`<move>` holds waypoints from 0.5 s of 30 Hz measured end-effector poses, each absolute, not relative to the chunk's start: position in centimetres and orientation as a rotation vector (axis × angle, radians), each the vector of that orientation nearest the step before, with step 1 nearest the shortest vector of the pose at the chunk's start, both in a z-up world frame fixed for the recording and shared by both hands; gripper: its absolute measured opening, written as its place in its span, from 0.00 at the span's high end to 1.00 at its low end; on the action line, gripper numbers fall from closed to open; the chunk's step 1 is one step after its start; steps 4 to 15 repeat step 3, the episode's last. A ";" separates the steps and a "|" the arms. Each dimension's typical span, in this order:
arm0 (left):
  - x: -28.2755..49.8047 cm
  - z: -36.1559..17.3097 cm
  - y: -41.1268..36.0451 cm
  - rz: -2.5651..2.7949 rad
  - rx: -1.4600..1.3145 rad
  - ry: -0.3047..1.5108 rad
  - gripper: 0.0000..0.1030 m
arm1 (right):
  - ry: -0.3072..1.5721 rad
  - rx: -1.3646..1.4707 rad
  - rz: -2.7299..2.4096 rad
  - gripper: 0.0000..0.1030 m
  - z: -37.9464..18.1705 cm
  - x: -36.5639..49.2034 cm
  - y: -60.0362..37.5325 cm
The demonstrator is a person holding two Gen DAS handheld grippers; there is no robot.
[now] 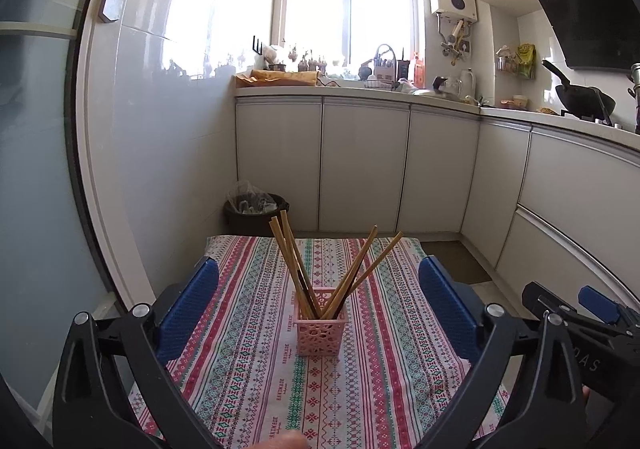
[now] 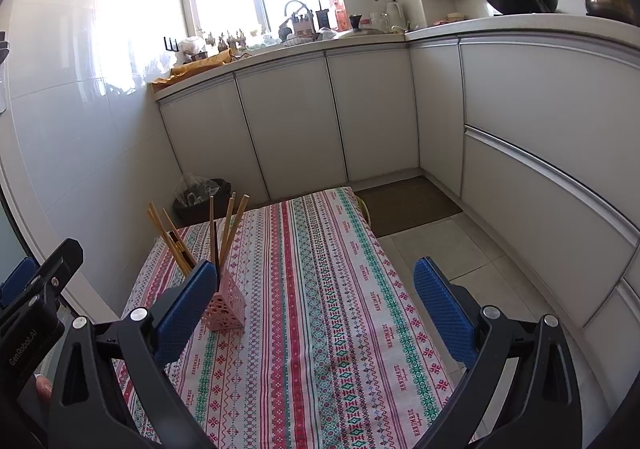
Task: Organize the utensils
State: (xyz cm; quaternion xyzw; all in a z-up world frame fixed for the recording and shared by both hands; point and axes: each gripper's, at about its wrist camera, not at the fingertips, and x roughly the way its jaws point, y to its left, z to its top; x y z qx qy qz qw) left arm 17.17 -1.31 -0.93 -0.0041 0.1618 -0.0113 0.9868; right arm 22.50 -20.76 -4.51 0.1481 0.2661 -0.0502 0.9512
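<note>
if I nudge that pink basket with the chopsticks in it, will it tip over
Probably, yes. The pink basket looks small, narrow and perforated, so likely light. The chopsticks stand far above its rim and splay outward, raising its balance point. The tablecloth may grip its base, favouring tipping over sliding.

A: What does the holder look like?

B: A small pink basket [image 1: 319, 329], square, with a perforated lattice wall. It stands upright on the striped patterned cloth [image 1: 360, 389] covering the counter.

A: And the chopsticks?

B: Several wooden chopsticks [image 1: 292, 261] stand inside it, tips down, fanned into two bunches. From the left wrist view, one bunch leans toward eleven o'clock, the other [image 1: 366, 265] toward one o'clock. At least one darker stick sits among the pale ones.

A: Where is it from the right wrist view?

B: The basket [image 2: 226, 311] sits near the cloth's left edge, at about nine o'clock, chopsticks [image 2: 224, 229] rising above it.
</note>
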 end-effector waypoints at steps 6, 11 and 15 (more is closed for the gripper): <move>17.3 -0.9 -1.4 -0.023 -0.003 0.333 0.07 | 0.542 0.302 -0.100 0.07 -4.6 22.5 -20.7; 17.3 -0.9 -1.4 -0.023 -0.003 0.333 0.07 | 0.542 0.302 -0.100 0.07 -4.6 22.5 -20.7; 17.3 -0.9 -1.4 -0.023 -0.003 0.333 0.07 | 0.542 0.302 -0.100 0.07 -4.6 22.5 -20.7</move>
